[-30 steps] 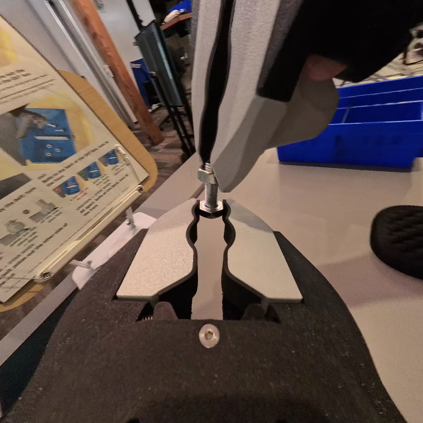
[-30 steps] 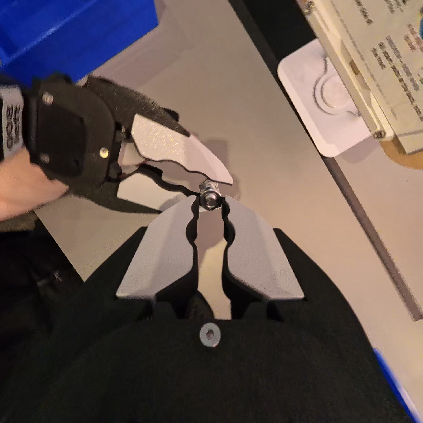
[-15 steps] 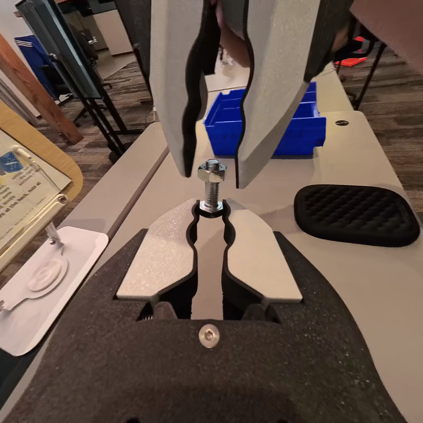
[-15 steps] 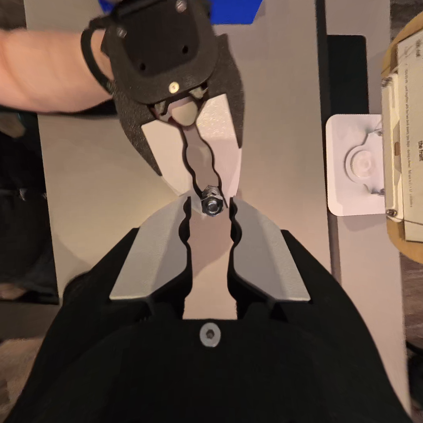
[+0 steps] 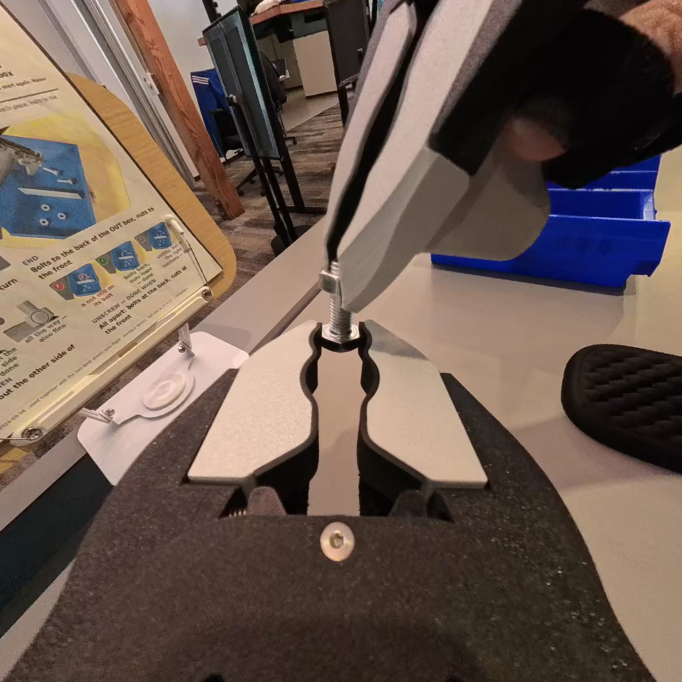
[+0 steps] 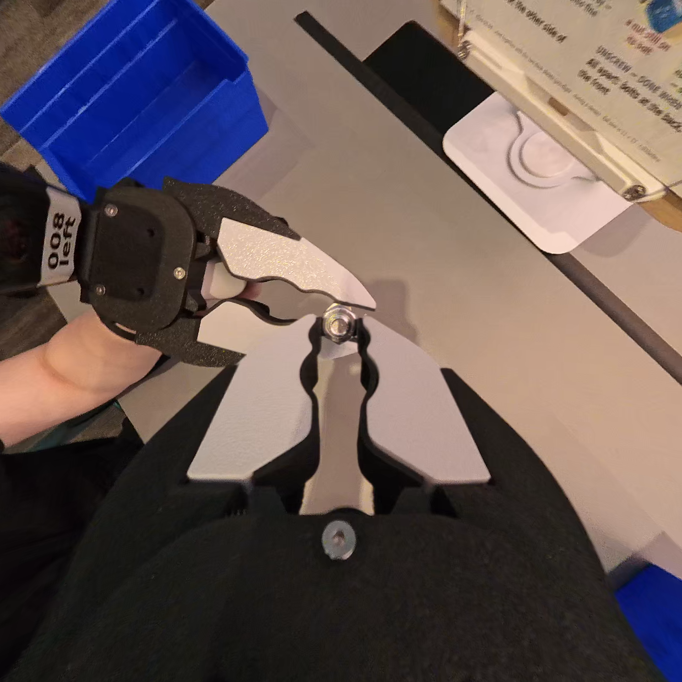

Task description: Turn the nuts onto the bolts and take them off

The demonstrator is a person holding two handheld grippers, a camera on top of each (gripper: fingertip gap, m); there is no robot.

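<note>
My right fingers (image 5: 334, 275), open around the nut (image 5: 329, 283) half a second ago, now pinch it; my left fingers (image 5: 340, 334) grip the bolt (image 5: 337, 319) head below it.

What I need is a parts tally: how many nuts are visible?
1. The nut sits high on the bolt, pinched by the right tongs. The blue bin could hide more.
</note>
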